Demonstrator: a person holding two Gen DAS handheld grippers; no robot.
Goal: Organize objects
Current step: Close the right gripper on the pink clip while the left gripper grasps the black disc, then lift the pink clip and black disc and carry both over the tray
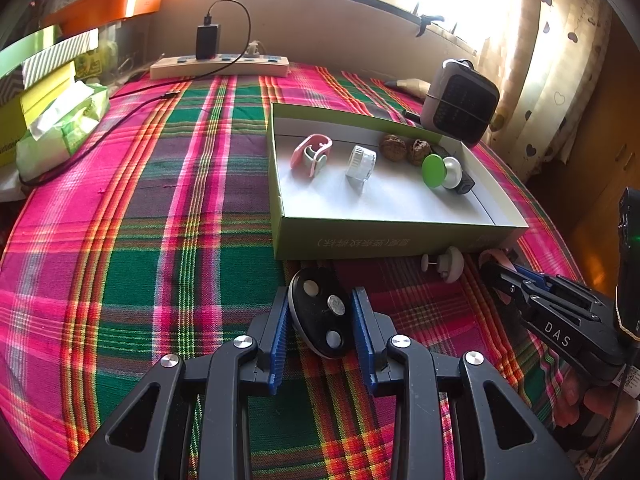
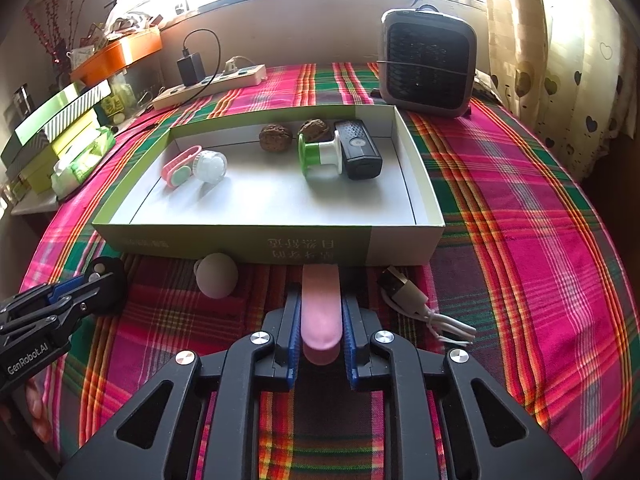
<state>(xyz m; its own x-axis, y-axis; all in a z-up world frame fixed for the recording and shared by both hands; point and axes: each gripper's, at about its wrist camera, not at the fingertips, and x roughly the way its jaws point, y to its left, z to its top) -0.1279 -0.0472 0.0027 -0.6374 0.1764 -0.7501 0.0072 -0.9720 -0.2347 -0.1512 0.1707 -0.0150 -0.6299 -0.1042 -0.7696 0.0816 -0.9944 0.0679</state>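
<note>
A green shallow box [image 1: 384, 236] [image 2: 240, 246] on the plaid cloth holds a pink clip [image 1: 311, 153] [image 2: 180, 166], a clear round case [image 1: 361, 162] [image 2: 210, 166], two walnuts [image 1: 404, 149] [image 2: 276, 137], a green-and-white knob [image 1: 440, 170] [image 2: 320, 156] and a black device [image 2: 358, 148]. My left gripper [image 1: 321, 312] is shut on a black oval object [image 1: 320, 312] [image 2: 108, 280] just in front of the box. My right gripper [image 2: 320, 316] [image 1: 516, 280] is shut on a pink oblong object [image 2: 321, 312] touching the box's front wall.
A white round knob [image 1: 448, 264] [image 2: 218, 274] and a white cable with plug [image 2: 412, 300] lie before the box. A small heater [image 1: 460, 104] [image 2: 428, 68], a power strip [image 1: 220, 65] [image 2: 210, 84], stacked boxes and a tissue pack [image 1: 60, 132] stand around.
</note>
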